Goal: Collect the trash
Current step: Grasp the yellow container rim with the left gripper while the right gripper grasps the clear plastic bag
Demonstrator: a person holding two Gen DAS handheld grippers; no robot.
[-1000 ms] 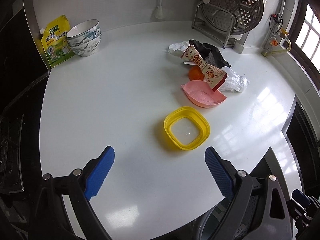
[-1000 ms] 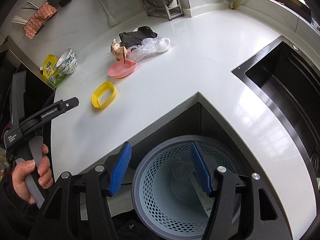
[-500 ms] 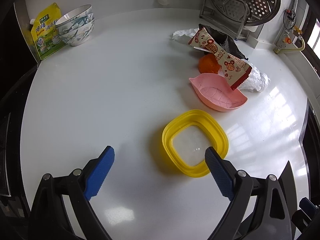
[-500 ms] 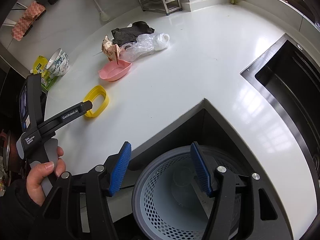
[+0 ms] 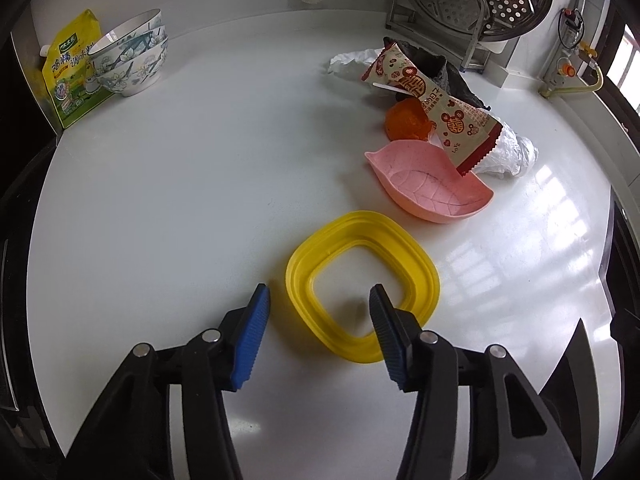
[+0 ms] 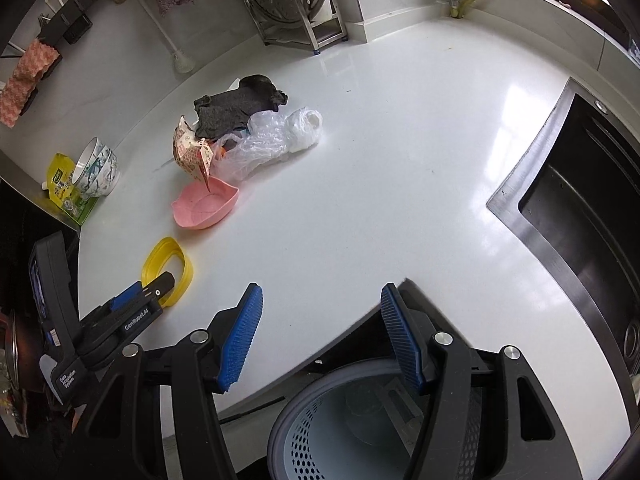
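While our left gripper [image 5: 318,304] hangs half open and empty over the white counter [image 5: 180,200], the yellow plastic ring [image 5: 362,284] lies flat just ahead, its near-left rim between the blue pads [image 5: 252,340], the right pad seemingly inside the hole (depth is hard to judge). Our right gripper [image 6: 320,332], also open and empty, sits well off by the grey bin [image 6: 320,440].
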